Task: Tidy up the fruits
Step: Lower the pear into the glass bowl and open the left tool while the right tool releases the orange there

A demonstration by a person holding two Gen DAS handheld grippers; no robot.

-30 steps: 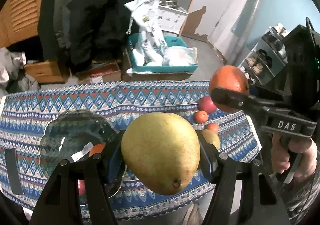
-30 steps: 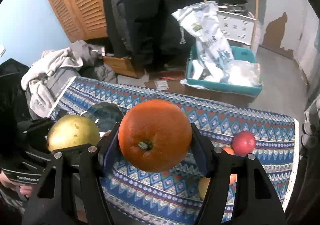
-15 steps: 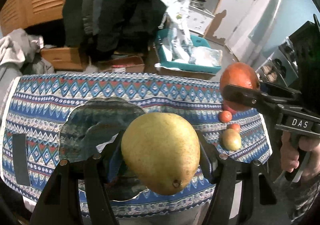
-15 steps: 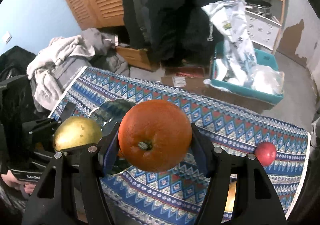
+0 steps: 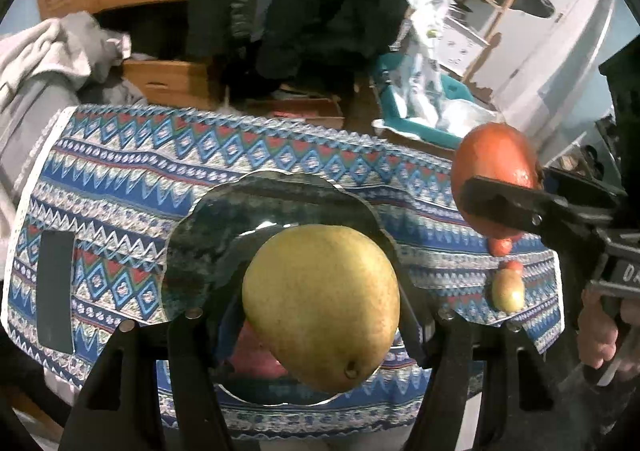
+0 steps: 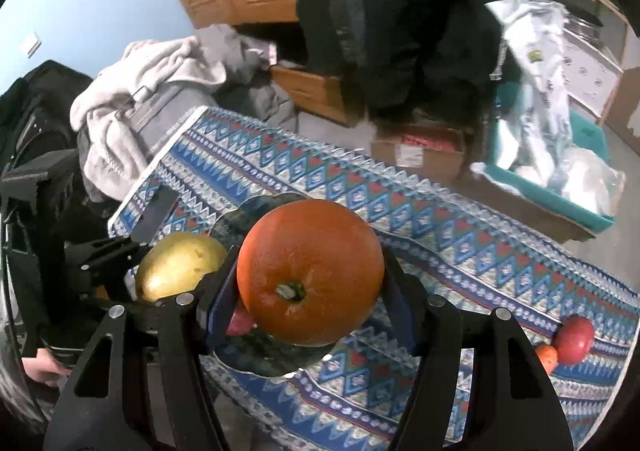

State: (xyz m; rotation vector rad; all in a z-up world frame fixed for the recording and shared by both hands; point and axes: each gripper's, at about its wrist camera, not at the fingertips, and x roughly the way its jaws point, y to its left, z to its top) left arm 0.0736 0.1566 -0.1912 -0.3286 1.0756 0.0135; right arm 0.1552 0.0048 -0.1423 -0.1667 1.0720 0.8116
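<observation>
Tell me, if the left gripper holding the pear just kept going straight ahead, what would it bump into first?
Probably the dark glass plate on the patterned tablecloth. The left gripper carries the pear directly over it; depth is hard to judge, but nothing else appears between them.

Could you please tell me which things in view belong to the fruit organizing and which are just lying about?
Belonging to the job:
- yellow-green pear in left gripper
- round orange in right gripper
- dark glass plate
- small red and yellow fruits on the patterned tablecloth

Lying about:
- grey-white clothes heap
- teal bin
- cardboard box
</observation>
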